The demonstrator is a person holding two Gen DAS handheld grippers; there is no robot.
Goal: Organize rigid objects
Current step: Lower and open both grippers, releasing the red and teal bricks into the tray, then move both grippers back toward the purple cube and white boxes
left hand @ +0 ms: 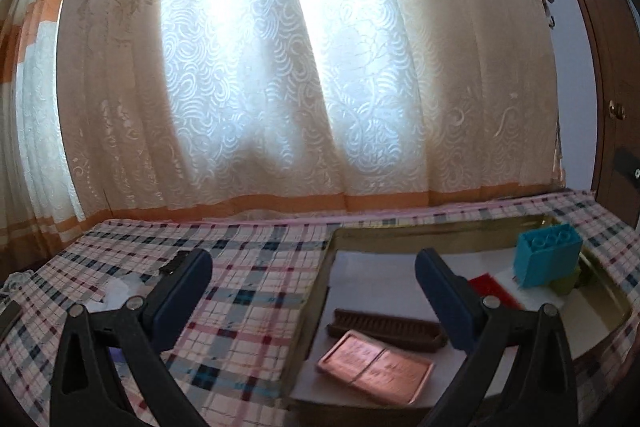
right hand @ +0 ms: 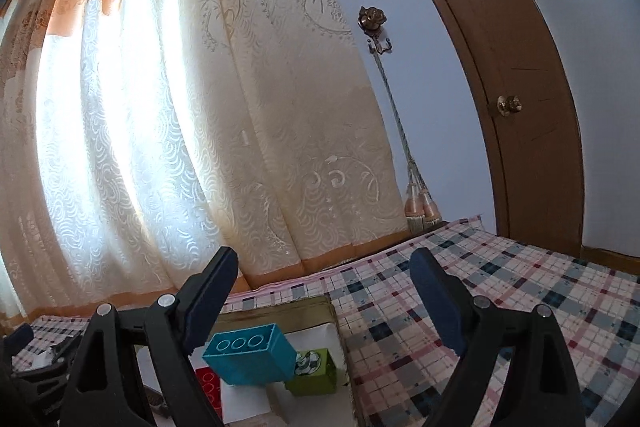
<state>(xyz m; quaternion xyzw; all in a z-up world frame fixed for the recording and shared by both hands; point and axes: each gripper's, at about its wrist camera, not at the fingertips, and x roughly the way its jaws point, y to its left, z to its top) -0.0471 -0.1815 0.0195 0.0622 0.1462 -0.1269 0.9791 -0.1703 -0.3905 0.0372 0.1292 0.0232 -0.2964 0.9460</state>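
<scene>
A shallow brass-coloured tray (left hand: 332,251) lined with white paper lies on the plaid cloth. In it are a blue toy brick (left hand: 546,253) leaning on a green block (left hand: 566,285), a red flat brick (left hand: 494,291), a brown comb (left hand: 384,329) and a copper-pink flat case (left hand: 376,367). My left gripper (left hand: 314,277) is open and empty, its right finger over the tray. In the right wrist view the blue brick (right hand: 250,353), the green block (right hand: 316,373) and the red brick (right hand: 208,387) lie low between the fingers of my right gripper (right hand: 324,291), which is open and empty above them.
The plaid tablecloth (left hand: 224,291) covers the table, with white crumpled paper (left hand: 120,289) and a small dark object (left hand: 176,261) at the left. Curtains (left hand: 280,67) hang close behind the table. A brown door (right hand: 520,107) stands at the right.
</scene>
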